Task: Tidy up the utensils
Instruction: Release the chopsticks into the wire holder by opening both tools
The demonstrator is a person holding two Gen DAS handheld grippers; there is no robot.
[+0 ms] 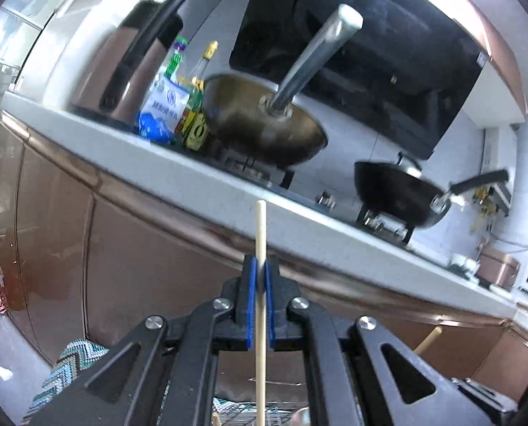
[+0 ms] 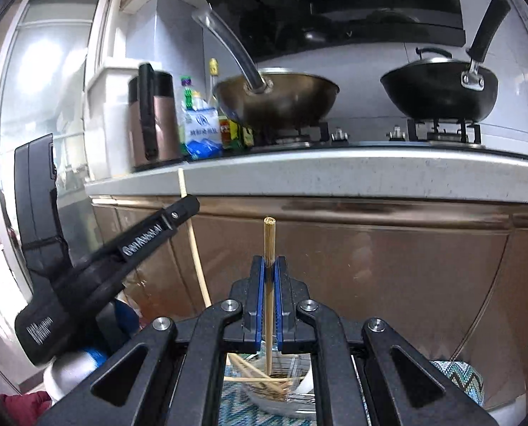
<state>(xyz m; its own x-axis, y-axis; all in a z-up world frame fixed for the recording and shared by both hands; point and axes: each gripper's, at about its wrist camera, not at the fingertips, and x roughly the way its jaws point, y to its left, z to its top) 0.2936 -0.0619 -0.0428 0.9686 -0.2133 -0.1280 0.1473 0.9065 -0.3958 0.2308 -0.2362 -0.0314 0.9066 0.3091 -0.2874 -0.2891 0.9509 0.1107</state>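
My left gripper is shut on a pale wooden chopstick, which stands upright between the blue pads and sticks out above them. My right gripper is shut on a darker bamboo chopstick, also upright. The right wrist view shows the left gripper to the left, holding its pale chopstick raised in front of the cabinet. Below the right gripper sits a clear bowl with several loose chopsticks in it. Both grippers are held up in the air, facing the counter front.
A grey counter edge runs across above brown cabinet doors. On it stand a brass wok, a black wok, a thermos jug and bottles with a salt bag. A zigzag cloth lies under the bowl.
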